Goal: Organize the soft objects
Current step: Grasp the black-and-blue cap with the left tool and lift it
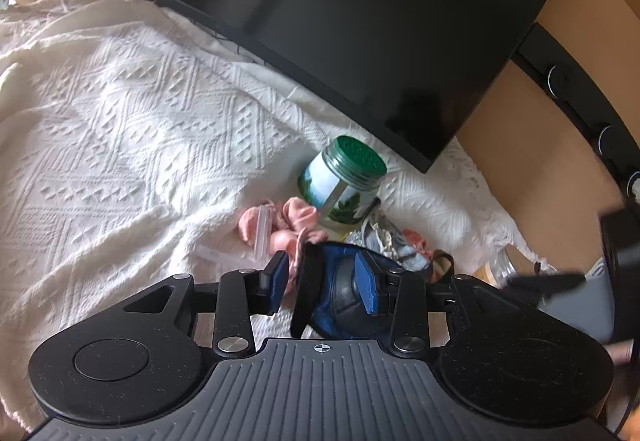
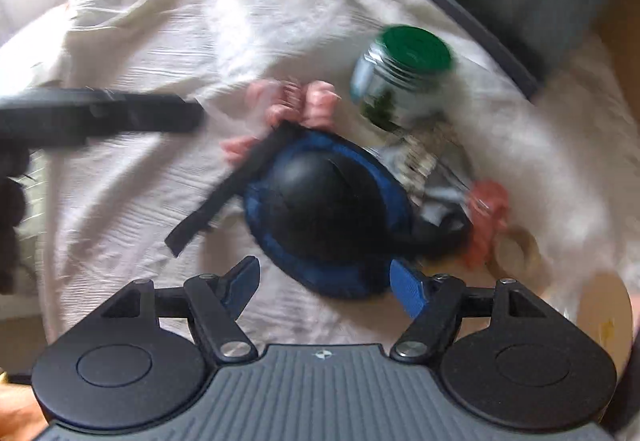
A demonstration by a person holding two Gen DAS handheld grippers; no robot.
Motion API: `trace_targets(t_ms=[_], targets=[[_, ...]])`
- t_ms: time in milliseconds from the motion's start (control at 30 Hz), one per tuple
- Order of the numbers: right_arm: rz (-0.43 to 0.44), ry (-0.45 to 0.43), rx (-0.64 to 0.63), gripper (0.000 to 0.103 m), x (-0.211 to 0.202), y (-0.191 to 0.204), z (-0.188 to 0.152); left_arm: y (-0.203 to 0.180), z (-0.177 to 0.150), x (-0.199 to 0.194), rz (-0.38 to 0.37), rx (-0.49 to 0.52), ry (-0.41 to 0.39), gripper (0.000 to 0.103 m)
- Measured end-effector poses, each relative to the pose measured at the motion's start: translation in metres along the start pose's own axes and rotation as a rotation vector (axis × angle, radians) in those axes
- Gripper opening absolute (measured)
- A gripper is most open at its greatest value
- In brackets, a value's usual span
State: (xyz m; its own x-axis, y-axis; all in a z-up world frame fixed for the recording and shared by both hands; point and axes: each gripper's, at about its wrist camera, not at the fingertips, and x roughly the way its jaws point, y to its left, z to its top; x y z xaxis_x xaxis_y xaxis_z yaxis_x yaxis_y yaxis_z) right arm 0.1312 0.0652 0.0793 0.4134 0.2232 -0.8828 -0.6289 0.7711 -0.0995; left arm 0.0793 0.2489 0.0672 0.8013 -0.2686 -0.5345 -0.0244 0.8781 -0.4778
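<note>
So the blue knee pad (image 2: 320,217) with its black hard cap sits on the white textured blanket (image 1: 120,113), black strap (image 2: 224,193) flopped out to its left. Pink fabric bits (image 1: 280,225) are bunched just beyond it, and a green-lidded jar (image 1: 344,181) stands at its far right. A dark monitor (image 1: 340,21) leans over the far side.

The left gripper (image 1: 326,283) is partly closed with the pad's strap and edge between its fingers, though I can't tell if it's actually pinching. The right gripper (image 2: 324,287) is spread wide above the pad's near edge, nothing clamped; that view's pretty blurry.
</note>
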Motion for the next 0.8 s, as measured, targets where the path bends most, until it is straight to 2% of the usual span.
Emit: trace_targets(t_ms=[133, 333, 433, 567, 667, 800], targets=[[-0.088, -0.081, 0.072, 0.073, -0.017, 0.0, -0.037, -0.003, 0.002, 0.018, -0.006, 0.04, 0.01, 0.04], [-0.243, -0.189, 0.111, 0.077, -0.048, -0.001, -0.097, -0.014, -0.011, 0.065, -0.008, 0.126, 0.112, 0.04], [-0.306, -0.215, 0.158, 0.078, -0.056, -0.01, -0.12, -0.03, -0.025, 0.076, -0.062, 0.179, 0.164, 0.046], [-0.343, -0.194, 0.258, 0.08, -0.056, -0.028, -0.143, -0.051, -0.04, 0.073, -0.179, 0.269, 0.24, 0.046], [-0.356, -0.176, 0.294, 0.08, -0.05, -0.034, -0.154, -0.061, -0.047, 0.053, -0.215, 0.378, 0.224, 0.046], [-0.335, -0.152, 0.311, 0.08, -0.038, -0.035, -0.16, -0.073, -0.045, 0.037, -0.139, 0.516, 0.134, 0.046]])
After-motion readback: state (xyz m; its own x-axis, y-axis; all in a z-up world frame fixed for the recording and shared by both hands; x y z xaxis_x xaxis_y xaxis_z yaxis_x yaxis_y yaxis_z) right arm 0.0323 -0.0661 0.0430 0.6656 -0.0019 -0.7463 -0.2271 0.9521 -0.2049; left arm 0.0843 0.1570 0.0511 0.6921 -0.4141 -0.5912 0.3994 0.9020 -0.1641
